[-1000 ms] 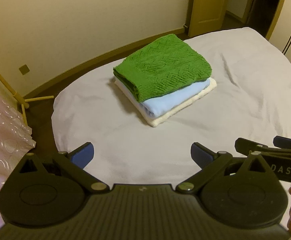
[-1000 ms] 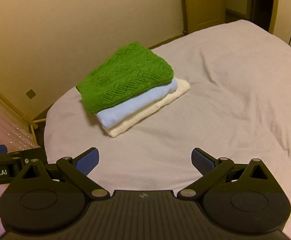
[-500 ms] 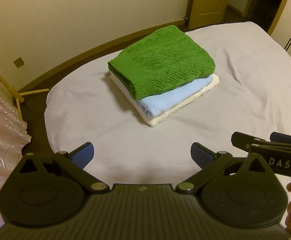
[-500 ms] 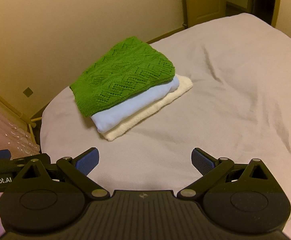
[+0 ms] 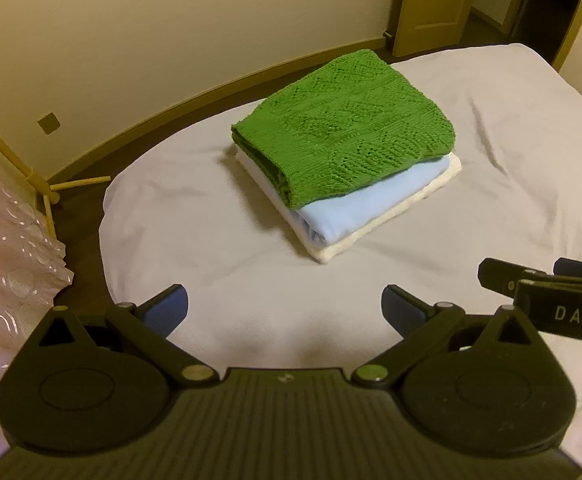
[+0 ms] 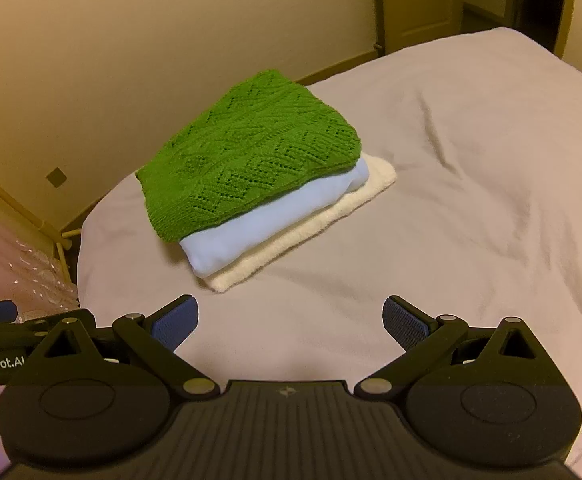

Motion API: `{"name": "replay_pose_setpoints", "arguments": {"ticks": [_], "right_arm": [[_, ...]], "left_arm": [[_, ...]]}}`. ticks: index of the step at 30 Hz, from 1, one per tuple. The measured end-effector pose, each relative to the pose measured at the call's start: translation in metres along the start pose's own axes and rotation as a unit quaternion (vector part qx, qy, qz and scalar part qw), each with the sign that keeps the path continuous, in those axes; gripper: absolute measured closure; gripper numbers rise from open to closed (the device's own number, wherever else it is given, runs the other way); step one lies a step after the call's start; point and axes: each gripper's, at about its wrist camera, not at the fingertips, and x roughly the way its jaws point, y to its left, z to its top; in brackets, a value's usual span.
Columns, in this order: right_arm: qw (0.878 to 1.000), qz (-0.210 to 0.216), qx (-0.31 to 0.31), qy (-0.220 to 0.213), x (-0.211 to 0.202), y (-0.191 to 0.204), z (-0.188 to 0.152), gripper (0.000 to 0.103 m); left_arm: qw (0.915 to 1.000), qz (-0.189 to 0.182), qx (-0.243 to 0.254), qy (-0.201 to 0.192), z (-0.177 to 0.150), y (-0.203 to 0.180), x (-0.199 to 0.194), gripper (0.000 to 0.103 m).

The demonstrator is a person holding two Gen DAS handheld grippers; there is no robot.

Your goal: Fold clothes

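Stack of three folded clothes on the bed [image 5: 511, 168], toward its far left corner near the wall [image 5: 171, 32]: green knit [image 5: 343, 136] on top, pale blue garment [image 5: 371, 204] under it, cream piece [image 5: 395, 216] at the bottom, its edge showing along the near and right sides. I see the same stack from the right wrist: knit [image 6: 251, 160], blue [image 6: 267, 224], cream [image 6: 311, 232], all edges roughly aligned, the pile lying flat on the lightly wrinkled sheet. My left gripper [image 5: 285, 308] hangs over the near part of the bed, jaws spread wide, nothing between them, clear of the stack. My right gripper [image 6: 291, 316] likewise, jaws wide apart and empty, just beside the left. Off the left edge: a wooden rack [image 5: 31, 172] and clear plastic wrap [image 5: 15, 264].
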Motion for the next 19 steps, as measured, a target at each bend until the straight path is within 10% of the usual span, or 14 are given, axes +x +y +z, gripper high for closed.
{"name": "replay_pose_setpoints", "arguments": {"ticks": [19], "right_arm": [[1.0,0.008,-0.006,0.0,0.011,0.007,0.017,0.002]], "left_arm": [[0.9996,0.004,0.016,-0.023,0.011,0.001,0.005,0.001]]}}
